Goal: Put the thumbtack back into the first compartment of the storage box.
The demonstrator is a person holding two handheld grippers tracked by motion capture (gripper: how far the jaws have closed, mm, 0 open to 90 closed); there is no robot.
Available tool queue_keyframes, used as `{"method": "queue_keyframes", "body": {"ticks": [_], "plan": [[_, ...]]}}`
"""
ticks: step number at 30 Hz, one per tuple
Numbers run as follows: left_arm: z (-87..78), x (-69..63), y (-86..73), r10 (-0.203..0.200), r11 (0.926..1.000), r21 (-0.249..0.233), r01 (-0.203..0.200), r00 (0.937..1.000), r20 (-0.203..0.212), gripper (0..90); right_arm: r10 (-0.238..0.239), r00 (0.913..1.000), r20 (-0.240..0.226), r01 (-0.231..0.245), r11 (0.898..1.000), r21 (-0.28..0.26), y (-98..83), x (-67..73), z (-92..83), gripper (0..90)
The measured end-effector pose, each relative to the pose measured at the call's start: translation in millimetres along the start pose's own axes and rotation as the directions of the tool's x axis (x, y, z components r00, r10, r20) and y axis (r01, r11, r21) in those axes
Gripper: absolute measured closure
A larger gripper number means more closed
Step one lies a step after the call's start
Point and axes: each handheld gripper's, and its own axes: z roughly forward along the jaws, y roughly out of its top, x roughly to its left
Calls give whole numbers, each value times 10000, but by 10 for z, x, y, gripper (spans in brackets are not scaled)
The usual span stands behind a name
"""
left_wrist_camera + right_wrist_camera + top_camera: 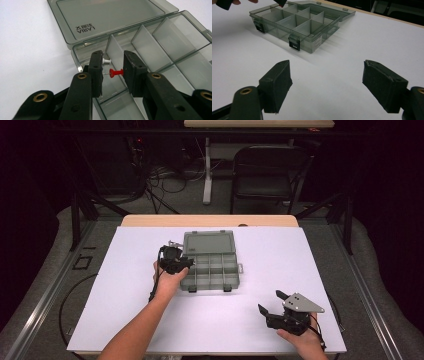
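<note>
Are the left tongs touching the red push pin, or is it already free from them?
Touching. The left gripper view shows the red push pin level between the left tongs, head against one pad, needle tip at the other.

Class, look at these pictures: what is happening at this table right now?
A person works with a gripper in each hand. The left gripper holds a red push pin crosswise between its fingers, over an end compartment of the open clear plastic box. A white push pin already lies in that compartment. The right gripper waits open above the white table, holding nothing.

lid [110,20] | print "LARIA" upside down, small characters unreadable
</note>
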Motion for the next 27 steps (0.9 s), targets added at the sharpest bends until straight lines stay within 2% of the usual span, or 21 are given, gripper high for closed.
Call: {"method": "queue_keyframes", "body": {"ticks": [5,15,22,27], "plan": [[-17,-4,4,61,9999,-84,-61,10000,34,659,-1,10000,2,1,10000,-10,0,0,0,223],[-161,-83,6,362,9988,-341,-351,9988,321,509,-14,10000,17,14,10000,-11,0,-2,-2,223],[-381,-173,-29,636,9945,-867,-580,9960,633,446,12,10000,29,-12,10000,0,0,-1,-4,223],[-580,-247,-141,979,9889,-1211,-856,9902,993,418,31,10000,42,-31,10000,19,1,1,-6,223]]}}
